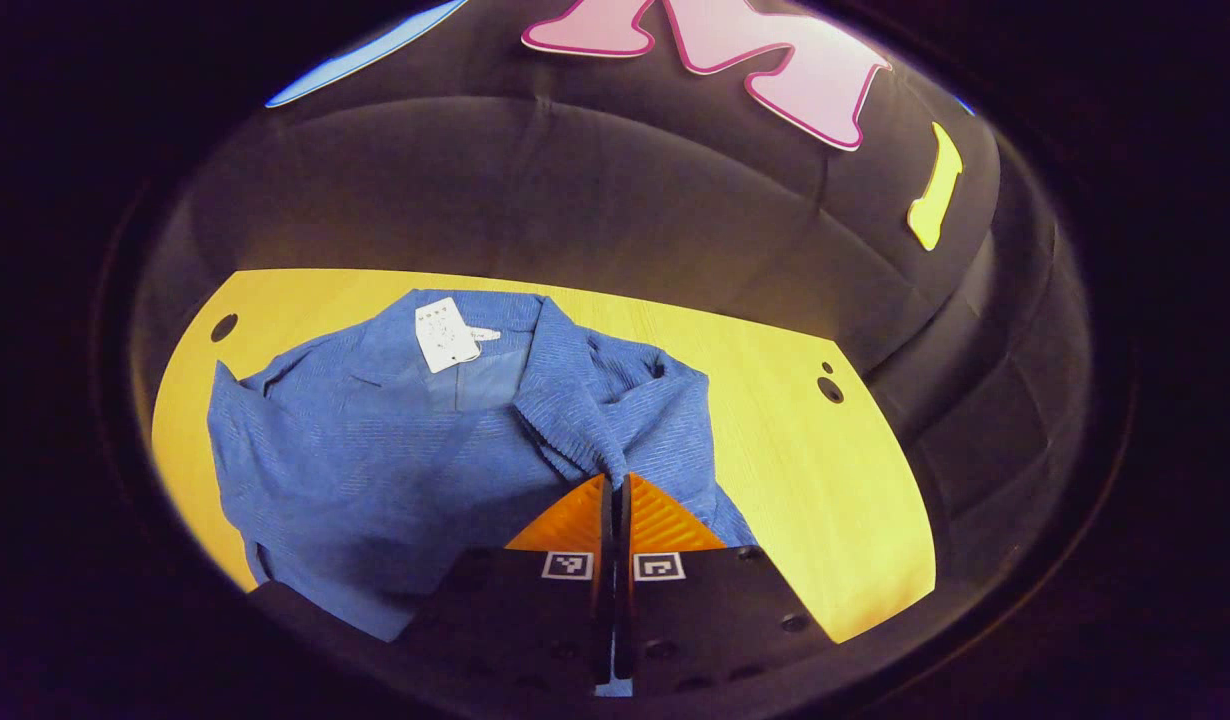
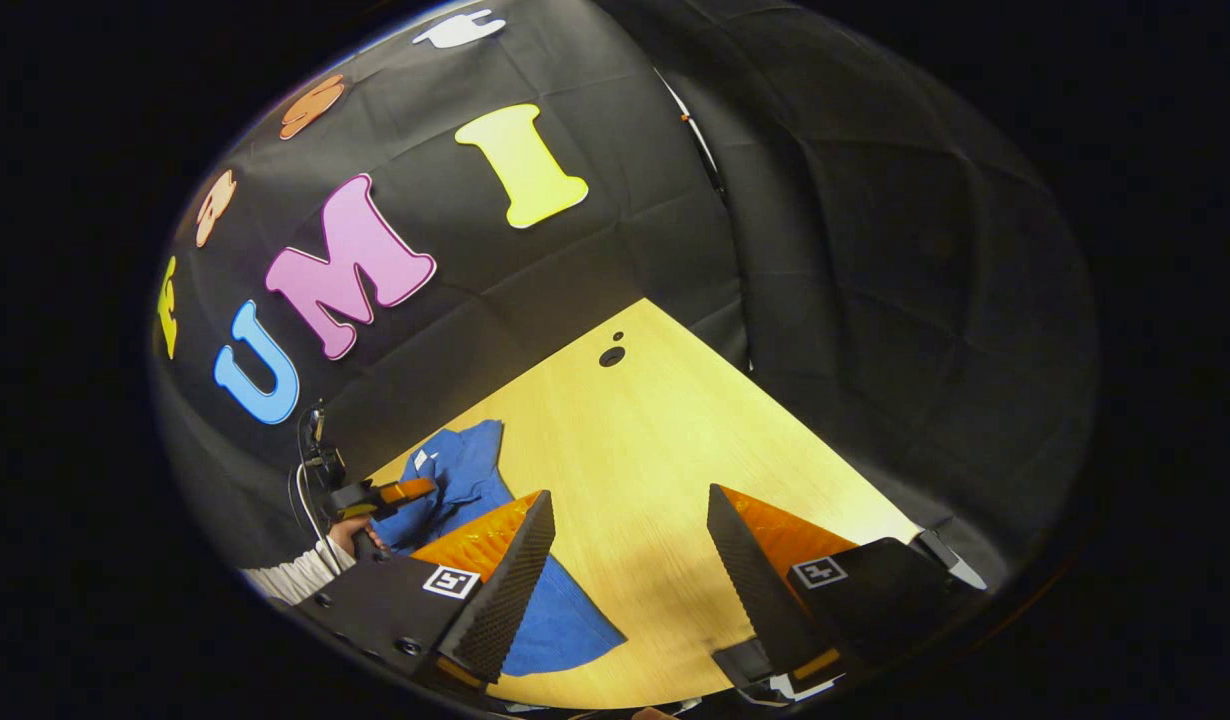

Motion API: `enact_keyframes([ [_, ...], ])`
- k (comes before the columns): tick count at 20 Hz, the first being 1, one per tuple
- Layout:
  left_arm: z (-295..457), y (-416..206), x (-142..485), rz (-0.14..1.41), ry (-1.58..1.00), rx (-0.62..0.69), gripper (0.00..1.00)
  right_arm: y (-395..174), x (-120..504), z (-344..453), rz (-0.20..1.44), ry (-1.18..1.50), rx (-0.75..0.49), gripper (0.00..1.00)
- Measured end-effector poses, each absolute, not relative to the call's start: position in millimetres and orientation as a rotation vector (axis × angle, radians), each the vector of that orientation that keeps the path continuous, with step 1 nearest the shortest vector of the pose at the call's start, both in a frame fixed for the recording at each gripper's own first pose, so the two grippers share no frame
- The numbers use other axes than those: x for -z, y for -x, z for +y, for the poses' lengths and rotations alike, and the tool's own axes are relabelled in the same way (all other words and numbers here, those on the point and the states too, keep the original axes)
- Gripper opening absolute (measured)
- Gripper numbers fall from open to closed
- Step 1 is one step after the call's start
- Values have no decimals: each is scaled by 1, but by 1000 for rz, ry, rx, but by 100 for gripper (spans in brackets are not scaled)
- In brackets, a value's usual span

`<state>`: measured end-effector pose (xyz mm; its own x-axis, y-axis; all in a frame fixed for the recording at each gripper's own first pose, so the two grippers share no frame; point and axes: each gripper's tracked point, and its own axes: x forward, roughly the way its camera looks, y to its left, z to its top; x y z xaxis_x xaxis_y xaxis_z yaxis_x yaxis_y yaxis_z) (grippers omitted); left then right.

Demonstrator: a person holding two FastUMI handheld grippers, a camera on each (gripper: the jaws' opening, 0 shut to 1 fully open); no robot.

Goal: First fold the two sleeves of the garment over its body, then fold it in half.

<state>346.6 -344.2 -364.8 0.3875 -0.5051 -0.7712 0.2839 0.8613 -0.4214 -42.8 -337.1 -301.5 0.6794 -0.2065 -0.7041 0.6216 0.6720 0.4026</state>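
left gripper view puts our left gripper (image 1: 615, 490) pinched on the blue shirt's (image 1: 375, 450) sleeve (image 1: 585, 440) at frame centre; we should lay it flat across the body, right gripper (image 2: 630, 540) spread apart.

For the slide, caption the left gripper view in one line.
Left gripper pinches a sleeve of the blue garment spread on the yellow table.
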Motion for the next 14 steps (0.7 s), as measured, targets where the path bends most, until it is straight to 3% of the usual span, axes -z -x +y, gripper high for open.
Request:
enact_keyframes([
  [2,-355,-345,362,1056,265,527,0,36,308,-329,692,-688,486,98],
  [4,-379,-336,347,1060,388,613,12,27,313,-323,704,-689,462,97],
  [6,-391,-335,330,1033,459,636,74,18,318,-316,716,-689,438,97],
  [7,-387,-339,330,1017,444,612,86,14,319,-312,720,-690,427,98],
  [8,-380,-340,327,1006,411,586,80,10,319,-309,722,-689,415,97],
  [9,-371,-338,323,999,386,568,85,5,321,-305,728,-686,408,97],
  [14,-293,-313,300,1014,346,465,85,-11,339,-275,779,-675,362,98],
])
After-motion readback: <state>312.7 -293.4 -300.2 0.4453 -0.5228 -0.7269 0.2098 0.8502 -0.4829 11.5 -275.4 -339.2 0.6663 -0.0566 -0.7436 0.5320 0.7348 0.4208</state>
